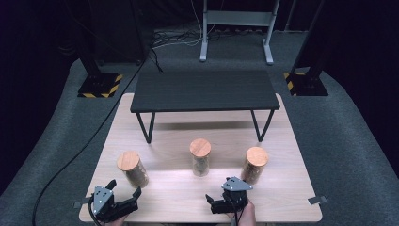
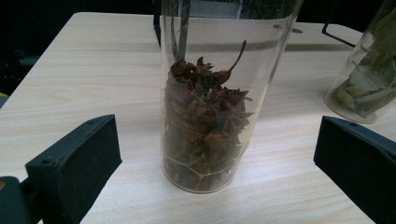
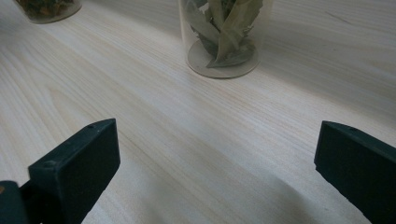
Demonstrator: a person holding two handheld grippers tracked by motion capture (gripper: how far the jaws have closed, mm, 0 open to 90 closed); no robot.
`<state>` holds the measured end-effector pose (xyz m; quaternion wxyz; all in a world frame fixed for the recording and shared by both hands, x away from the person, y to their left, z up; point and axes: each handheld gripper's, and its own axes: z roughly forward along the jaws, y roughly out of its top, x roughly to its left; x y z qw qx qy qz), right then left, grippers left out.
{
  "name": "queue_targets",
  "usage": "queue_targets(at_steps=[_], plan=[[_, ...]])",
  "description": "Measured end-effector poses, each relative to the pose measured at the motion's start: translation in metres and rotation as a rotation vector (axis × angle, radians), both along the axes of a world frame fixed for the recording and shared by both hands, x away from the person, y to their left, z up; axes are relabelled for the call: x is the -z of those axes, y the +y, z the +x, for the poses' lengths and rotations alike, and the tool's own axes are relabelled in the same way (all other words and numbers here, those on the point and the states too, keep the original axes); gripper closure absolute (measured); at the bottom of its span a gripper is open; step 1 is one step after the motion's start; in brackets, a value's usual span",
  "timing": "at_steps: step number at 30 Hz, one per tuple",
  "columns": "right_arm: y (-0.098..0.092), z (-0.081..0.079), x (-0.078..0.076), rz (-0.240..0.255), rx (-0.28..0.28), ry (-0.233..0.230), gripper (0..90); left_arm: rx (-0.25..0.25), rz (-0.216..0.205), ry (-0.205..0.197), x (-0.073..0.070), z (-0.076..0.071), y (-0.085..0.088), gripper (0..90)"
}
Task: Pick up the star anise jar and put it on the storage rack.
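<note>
Three glass jars with wooden lids stand in a row on the light wood table (image 1: pixel 169 197). The left jar (image 1: pixel 132 169) holds brown star anise (image 2: pixel 205 116). It stands just ahead of my left gripper (image 1: pixel 125 190), centred between the wide jaws (image 2: pixel 217 156), and neither pad touches it. The middle jar (image 1: pixel 200 157) holds bay leaves (image 3: pixel 224 37) and lies farther off in front of my right gripper (image 1: pixel 216 202). In the right gripper view my right gripper (image 3: pixel 217 158) is open over bare wood. The right jar (image 1: pixel 254 165) stands beside that hand.
A low black table (image 1: pixel 204 90) on thin legs stands across the far half of the wooden top. The bay-leaf jar (image 2: pixel 369 84) also shows at the right edge of the left gripper view. Another jar's base (image 3: pixel 46 9) sits at the top left of the right gripper view.
</note>
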<state>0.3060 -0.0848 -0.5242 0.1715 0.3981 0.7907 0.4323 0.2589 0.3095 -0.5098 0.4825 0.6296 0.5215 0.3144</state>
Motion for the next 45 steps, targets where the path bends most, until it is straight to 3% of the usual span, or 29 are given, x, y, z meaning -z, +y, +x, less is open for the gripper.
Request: queue_targets(at_steps=[2, 9, 22, 37, 45], plan=[[-0.001, 0.001, 0.000, 0.010, 0.004, 0.004, 0.0, 0.000, 0.007, 0.001, 0.001, 0.001, 0.000, 0.0], [0.004, 0.001, 0.000, -0.041, -0.001, 0.007, 0.0, 0.001, 0.010, 0.007, 0.004, 0.003, 0.002, 0.0], [0.005, -0.001, 0.000, -0.054, 0.000, -0.006, 0.0, -0.005, 0.028, 0.002, 0.005, 0.013, 0.000, 0.0], [0.006, -0.001, 0.000, -0.055, -0.001, -0.007, 0.0, 0.054, 0.033, -0.019, 0.002, 0.032, -0.006, 0.0], [0.005, -0.001, 0.000, -0.050, 0.002, -0.008, 0.0, 0.059, 0.048, -0.030, 0.001, 0.037, -0.011, 0.0]])
